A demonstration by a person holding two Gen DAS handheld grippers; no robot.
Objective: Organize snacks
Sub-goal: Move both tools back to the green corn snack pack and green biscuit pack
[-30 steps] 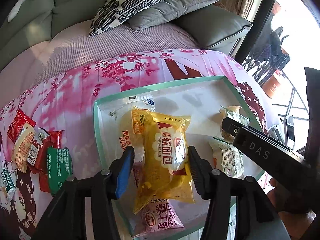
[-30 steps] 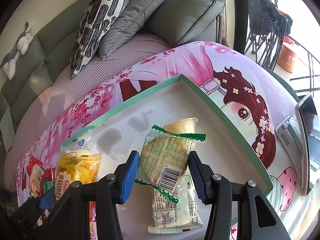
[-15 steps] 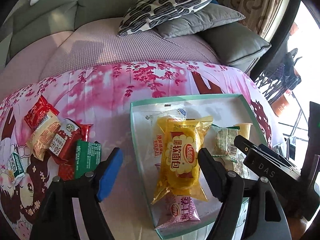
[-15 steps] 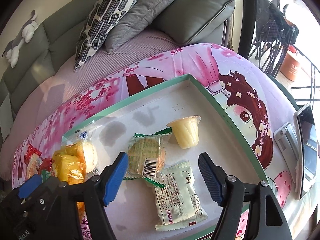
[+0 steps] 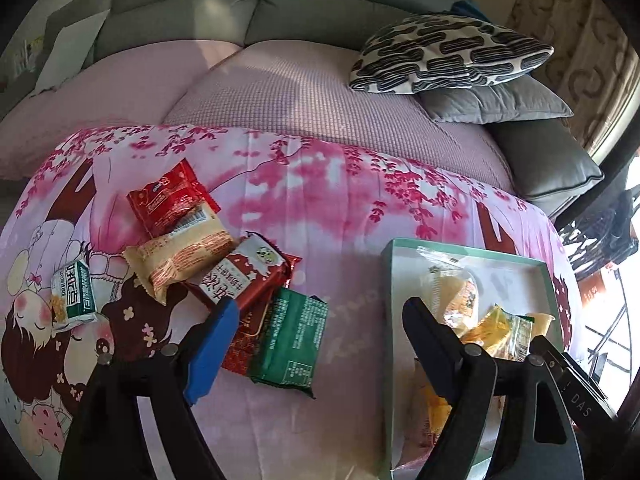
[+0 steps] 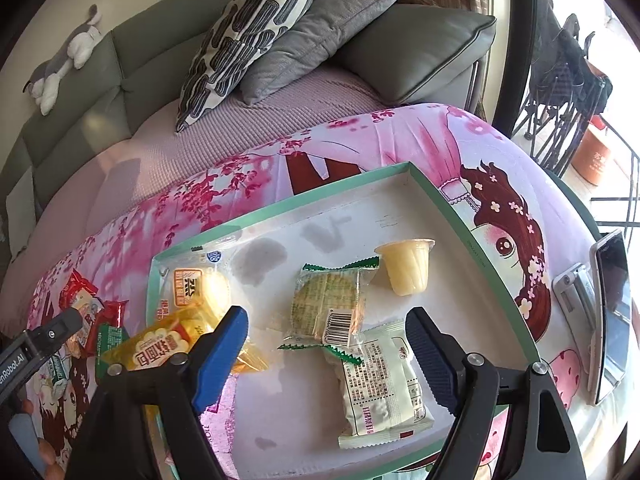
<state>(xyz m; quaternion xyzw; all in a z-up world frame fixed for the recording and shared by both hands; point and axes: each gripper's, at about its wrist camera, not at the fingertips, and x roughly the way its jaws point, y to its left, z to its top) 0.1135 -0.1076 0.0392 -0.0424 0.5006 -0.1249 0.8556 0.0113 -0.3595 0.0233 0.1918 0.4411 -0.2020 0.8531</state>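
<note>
Left tongs [image 5: 316,344] hide red packet's [image 5: 248,280] lower end, tray [image 5: 548,292] half hidden

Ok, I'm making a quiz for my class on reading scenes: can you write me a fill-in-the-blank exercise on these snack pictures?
1. The jelly cup lies inside the ____-rimmed tray.
2. The green packet lies outside the tray on the ____ cloth.
3. Nothing is between the fingers of the right gripper, whose jaws are ____.
4. On the sofa, the patterned cushion leans on a ____ cushion.

Answers: green; pink; opening; grey
</note>
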